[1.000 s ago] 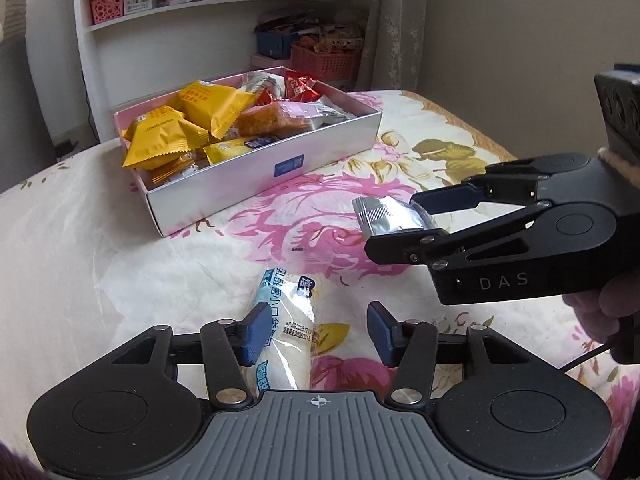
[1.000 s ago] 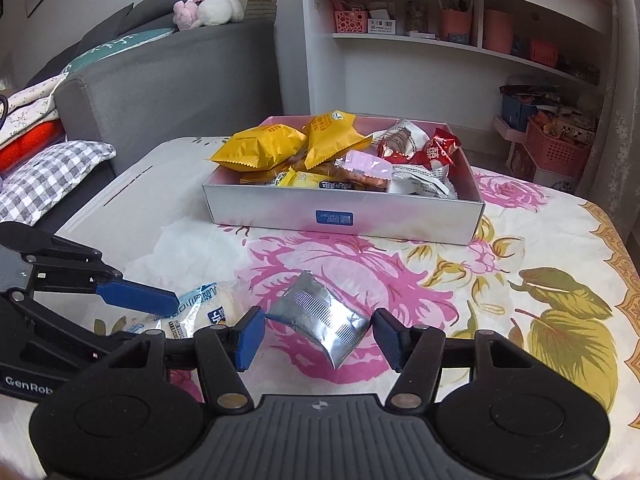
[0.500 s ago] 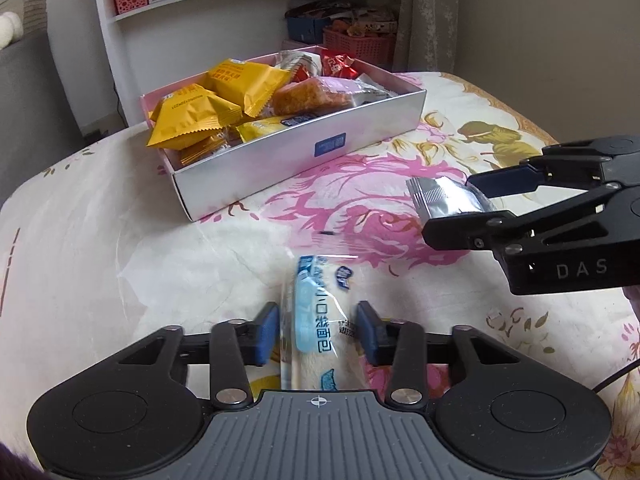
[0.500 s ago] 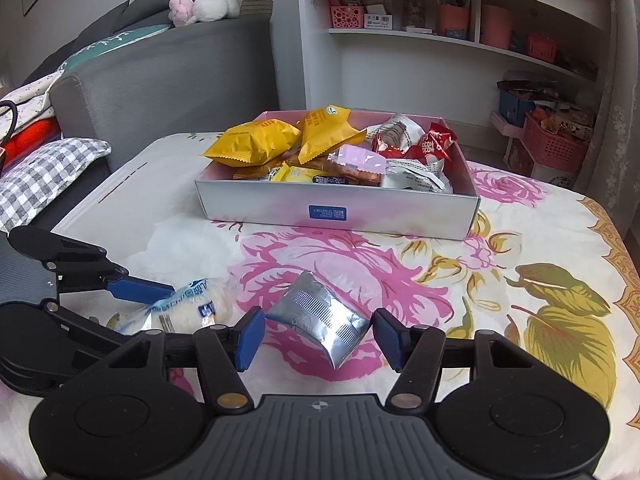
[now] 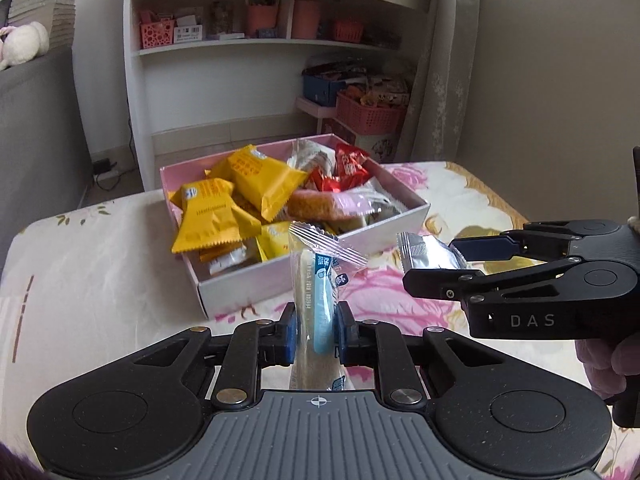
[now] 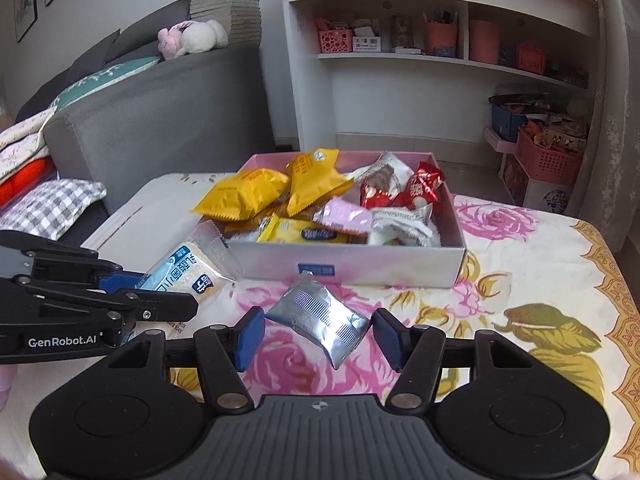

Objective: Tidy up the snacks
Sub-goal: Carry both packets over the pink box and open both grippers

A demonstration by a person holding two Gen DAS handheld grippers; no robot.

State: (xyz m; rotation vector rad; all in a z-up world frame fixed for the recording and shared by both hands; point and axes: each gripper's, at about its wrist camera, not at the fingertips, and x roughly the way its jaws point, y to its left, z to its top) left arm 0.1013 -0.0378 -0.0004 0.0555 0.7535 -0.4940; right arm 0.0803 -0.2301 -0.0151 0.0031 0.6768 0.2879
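so going left to right on the table: the left gripper (image 5: 316, 334) has its jaws squeezed down narrow on 1 white-and-blue snack pack (image 5: 318, 296), they were just closing in on it and now both blue pads press its sides, with the pack lifted clear of the floral tablecloth (image 6: 520, 280) and its crimped top end sticking up toward the box. From the right wrist view you can see that same pack poking out past the left gripper's fingers (image 6: 120, 280), just beside the near left corner of the box. Next over is the white box (image 6: 400, 266) with the pink inside, sitting in the middle of the table and loaded with snacks: I count 2 big yellow bags (image 6: 244, 194) on top, at least 1 smaller yellow pack (image 6: 296, 234) under them, 1 pink-wrapped snack (image 6: 346, 216), 2 red packs (image 6: 422, 188) at the back right and a couple of white-ish wrappers, the pile is too jumbled for an exact total. Then the right gripper (image 6: 318, 334) has 1 silver foil pack (image 6: 320, 320) between its fingers at about half width; the left wrist view shows that foil pack (image 5: 426, 250) pinched and held up off the cloth in front of the box. A bit of the person's hand (image 5: 608, 364) shows behind the right gripper
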